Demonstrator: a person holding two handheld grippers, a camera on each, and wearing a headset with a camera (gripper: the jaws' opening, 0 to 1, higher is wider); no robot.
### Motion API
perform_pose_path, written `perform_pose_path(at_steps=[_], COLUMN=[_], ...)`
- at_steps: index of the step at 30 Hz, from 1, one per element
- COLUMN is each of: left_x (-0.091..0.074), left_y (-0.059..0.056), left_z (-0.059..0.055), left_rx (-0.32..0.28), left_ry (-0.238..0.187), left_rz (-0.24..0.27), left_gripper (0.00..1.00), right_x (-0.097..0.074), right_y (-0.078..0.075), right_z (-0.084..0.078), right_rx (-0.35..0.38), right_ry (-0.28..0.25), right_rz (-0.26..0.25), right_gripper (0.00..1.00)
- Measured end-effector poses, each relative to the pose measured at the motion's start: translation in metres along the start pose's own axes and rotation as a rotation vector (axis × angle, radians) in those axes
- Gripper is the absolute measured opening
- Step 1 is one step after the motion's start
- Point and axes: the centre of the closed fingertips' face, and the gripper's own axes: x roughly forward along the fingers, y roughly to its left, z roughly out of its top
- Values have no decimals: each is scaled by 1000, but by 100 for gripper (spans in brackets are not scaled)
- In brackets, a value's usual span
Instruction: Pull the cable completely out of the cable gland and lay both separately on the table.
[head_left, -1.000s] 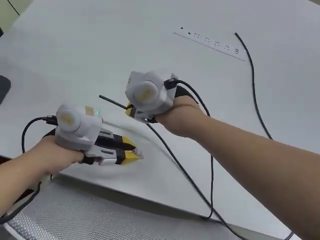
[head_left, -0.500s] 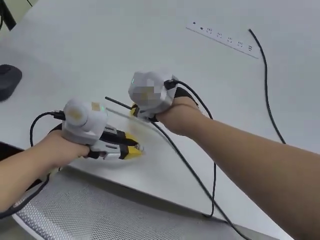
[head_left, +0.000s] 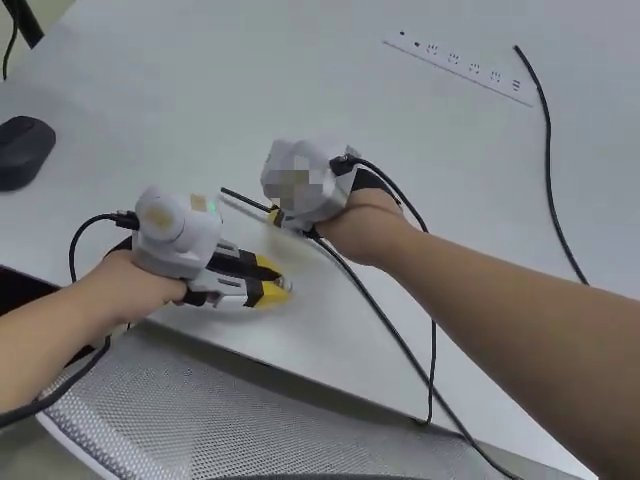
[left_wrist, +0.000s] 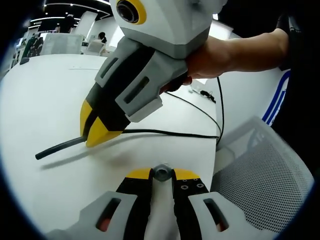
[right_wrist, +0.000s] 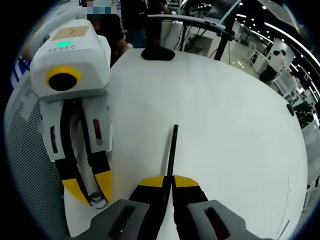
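My right gripper (right_wrist: 168, 182) is shut on a thin black cable (right_wrist: 172, 147), whose free end juts out ahead of the jaws over the white table (right_wrist: 225, 115). In the left gripper view that cable end (left_wrist: 56, 149) pokes out of the right gripper's yellow tips (left_wrist: 94, 139), just above the table. My left gripper (left_wrist: 161, 173) is shut on a small grey round cable gland (left_wrist: 161, 171). The gland (right_wrist: 97, 200) sits apart from the cable, with nothing threaded through it. In the head view the left gripper (head_left: 283, 289) is near the table's front edge, and the right gripper (head_left: 272, 214) is just behind it.
A white power strip (head_left: 465, 70) with a black lead (head_left: 548, 140) lies at the far right of the table. A dark mouse (head_left: 22, 150) rests at the left. Black cords (head_left: 385, 325) trail over the front edge. A grey mesh chair (head_left: 200, 420) stands below that edge.
The head camera has shifted, bringing the mouse into view. Both grippers keep their holds and stay about as far apart as before.
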Motion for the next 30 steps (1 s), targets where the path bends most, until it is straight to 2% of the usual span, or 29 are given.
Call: perform_pose_path(at_steps=[10, 16, 22, 30], left_x=[1, 1, 2, 0], left_y=[1, 3, 3, 6], left_z=[-1, -4, -5, -7], left_rx=[12, 31, 75, 92], left_ry=[10, 38, 55, 61], left_rz=[12, 24, 39, 61], left_gripper=[15, 16, 16, 16], right_x=[3, 5, 3, 3], right_y=[4, 3, 5, 4], right_z=[-6, -8, -8, -7], right_rx=[0, 12, 0, -25], right_ry=[7, 11, 16, 24], right_rz=[-1, -4, -8, -14], right_gripper=[0, 0, 1, 2])
